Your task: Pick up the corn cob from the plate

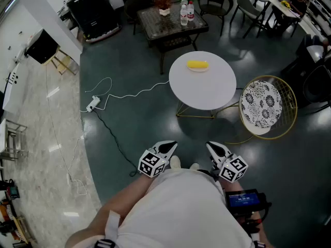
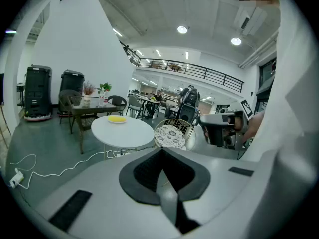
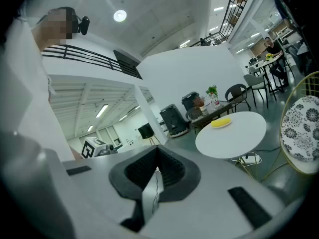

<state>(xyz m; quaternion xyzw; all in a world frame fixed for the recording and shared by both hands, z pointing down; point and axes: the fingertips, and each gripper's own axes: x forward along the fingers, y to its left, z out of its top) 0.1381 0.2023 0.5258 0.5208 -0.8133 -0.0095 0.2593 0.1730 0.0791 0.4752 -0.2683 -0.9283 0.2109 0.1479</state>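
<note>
Left claw (image 1: pixel 167 148) and right claw (image 1: pixel 214 149) sat low centre in the head view, side by side, close against the person's torso. Each had its jaws pressed together with nothing between them. Corn cob (image 1: pixel 197 64) lay on its plate (image 1: pixel 197 70), upper middle of frame, near the far edge of the round white surface (image 1: pixel 207 92). Both claws were well apart from it, with dark floor between. Wire chair (image 1: pixel 286 105) with a patterned cushion stood just right of the surface. White cable (image 1: pixel 129 94) trailed to the left.

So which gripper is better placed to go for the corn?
Right, narrowly: the corn sits closer to the right gripper than the left gripper. Both are shut, empty, far from the table.
</note>
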